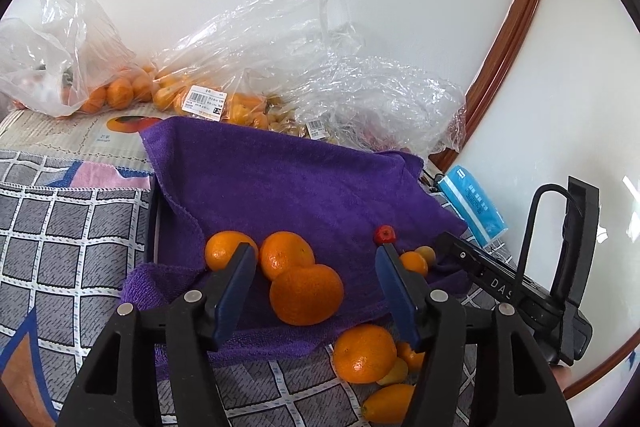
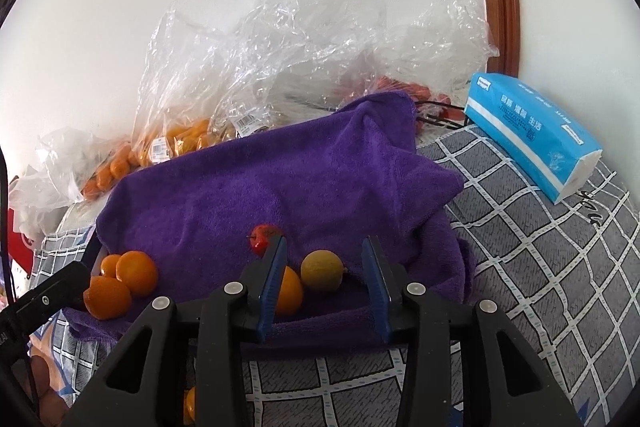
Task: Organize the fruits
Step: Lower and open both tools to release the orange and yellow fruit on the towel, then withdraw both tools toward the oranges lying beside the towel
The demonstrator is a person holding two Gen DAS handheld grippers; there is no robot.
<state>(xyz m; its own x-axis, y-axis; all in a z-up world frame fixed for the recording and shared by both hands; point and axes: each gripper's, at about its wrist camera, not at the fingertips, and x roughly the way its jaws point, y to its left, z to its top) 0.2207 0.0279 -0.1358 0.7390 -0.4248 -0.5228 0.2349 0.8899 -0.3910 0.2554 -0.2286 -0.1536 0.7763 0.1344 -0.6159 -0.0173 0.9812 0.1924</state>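
Both tongs, left tongs (image 1: 316,259) and right tongs (image 2: 325,251), are spread, holding nothing, over the purple terry towel (image 2: 280,183). Beside the towel, a blue tissue pack (image 2: 532,135) bears unreadable white print; "DAS" is printed on the black right-hand device.

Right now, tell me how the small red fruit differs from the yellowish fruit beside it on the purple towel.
The small red fruit is bright red; the yellowish fruit is pale yellow-green. The red one is clearly smaller. The red one sits farther back on the purple towel, the yellowish one nearer the open right claw. Both are round and lie loose, ungripped.
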